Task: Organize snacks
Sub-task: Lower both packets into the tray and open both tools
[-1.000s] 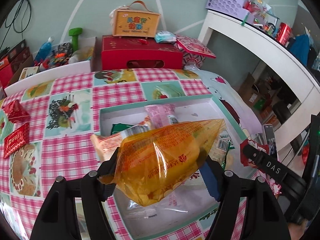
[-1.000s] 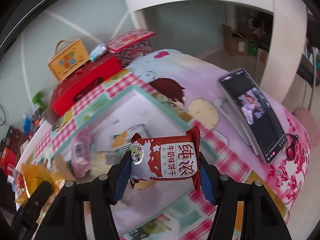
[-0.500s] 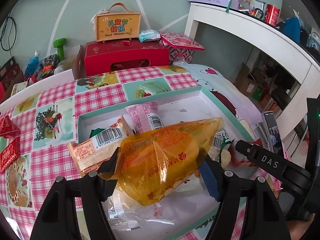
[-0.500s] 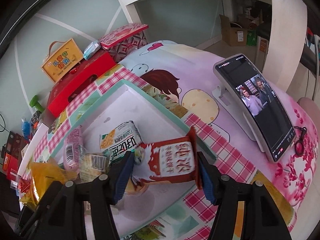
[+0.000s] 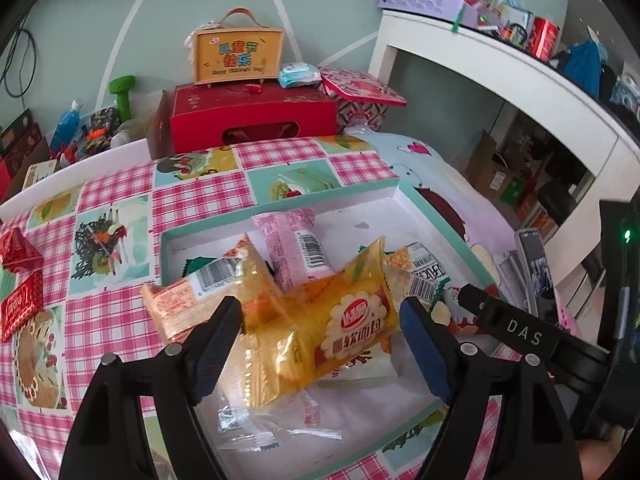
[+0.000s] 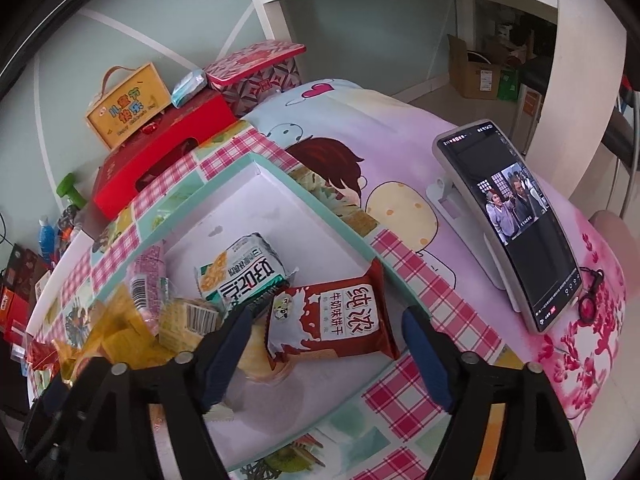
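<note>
A: Where does the left tool (image 5: 322, 326) stand?

B: Over the near part of the shallow white box with the teal rim (image 5: 280, 202). Its jaws have just been opening and stand apart. The clear orange bread packet (image 5: 320, 328) lies between them, down in the box, and the right pad is clear of it; at the left pad I cannot tell whether there is contact.

A: And the right tool (image 6: 326, 334)?

B: Over the near right corner of the same box (image 6: 316, 196). Its jaws have just been opening too, and both pads are off the red-and-white milk biscuit packet (image 6: 332, 324), which lies between them inside the box, close to the right rim.

A: What else is in the box?

B: A pink wrapped snack (image 5: 294, 248) toward the far side, a green-and-white packet (image 6: 240, 276) in the middle, an orange barcode packet (image 5: 200, 292) that leans over the left rim, and clear wrappers (image 5: 264, 420) at the near edge.

A: Beyond the box?

B: It sits on a pink checked tablecloth (image 5: 108, 312). Behind it stands a red gift box (image 5: 252, 116) with a yellow handled case (image 5: 238, 56) on top. To its right a phone on a white stand (image 6: 508, 224) plays a video, and red packets (image 5: 20, 280) lie well to its left.
</note>
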The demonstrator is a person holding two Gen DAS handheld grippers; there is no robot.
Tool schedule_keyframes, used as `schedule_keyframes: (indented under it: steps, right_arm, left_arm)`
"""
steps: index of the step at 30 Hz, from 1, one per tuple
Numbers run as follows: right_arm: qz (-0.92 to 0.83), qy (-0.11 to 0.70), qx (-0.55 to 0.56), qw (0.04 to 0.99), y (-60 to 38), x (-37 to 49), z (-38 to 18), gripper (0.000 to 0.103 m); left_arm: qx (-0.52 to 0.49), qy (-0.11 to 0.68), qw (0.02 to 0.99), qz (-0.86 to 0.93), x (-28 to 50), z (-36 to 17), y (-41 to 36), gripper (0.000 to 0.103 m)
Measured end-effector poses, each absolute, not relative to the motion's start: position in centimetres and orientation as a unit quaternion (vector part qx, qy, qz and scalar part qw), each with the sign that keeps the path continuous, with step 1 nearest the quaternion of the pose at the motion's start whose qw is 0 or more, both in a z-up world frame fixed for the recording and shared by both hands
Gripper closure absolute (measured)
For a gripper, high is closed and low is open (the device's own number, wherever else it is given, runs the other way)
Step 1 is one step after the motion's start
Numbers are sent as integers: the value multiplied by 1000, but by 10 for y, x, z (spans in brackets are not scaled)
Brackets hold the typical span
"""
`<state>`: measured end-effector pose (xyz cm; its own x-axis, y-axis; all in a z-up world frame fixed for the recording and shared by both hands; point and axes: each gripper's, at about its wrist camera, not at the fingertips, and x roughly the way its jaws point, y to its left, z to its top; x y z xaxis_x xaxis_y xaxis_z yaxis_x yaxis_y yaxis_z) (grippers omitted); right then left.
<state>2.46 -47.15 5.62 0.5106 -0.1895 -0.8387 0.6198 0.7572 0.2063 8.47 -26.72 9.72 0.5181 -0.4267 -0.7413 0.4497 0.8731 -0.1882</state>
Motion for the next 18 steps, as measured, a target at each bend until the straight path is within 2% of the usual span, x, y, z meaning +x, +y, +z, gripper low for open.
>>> schedule_keyframes:
  steps: [6, 9, 12, 17, 18]
  right_arm:
    - [-243, 438, 239, 832, -468, 26, 58, 6]
    - [-245, 440, 239, 830, -468, 27, 58, 5]
    - [-249, 439, 237, 830, -469, 26, 60, 0]
    - [-250, 439, 233, 831, -466, 26, 62, 0]
    - [-250, 440, 231, 831, -465, 27, 62, 0]
  left_arm:
    - [-21, 422, 871, -251, 86, 110, -251, 21]
    - [-34, 425, 874, -235, 88, 112, -241, 21]
    - [-50, 431, 875, -213, 93, 112, -229, 21]
    - [-64, 445, 876, -173, 100, 107, -211, 20]
    - [-64, 449, 876, -166, 101, 105, -209, 16]
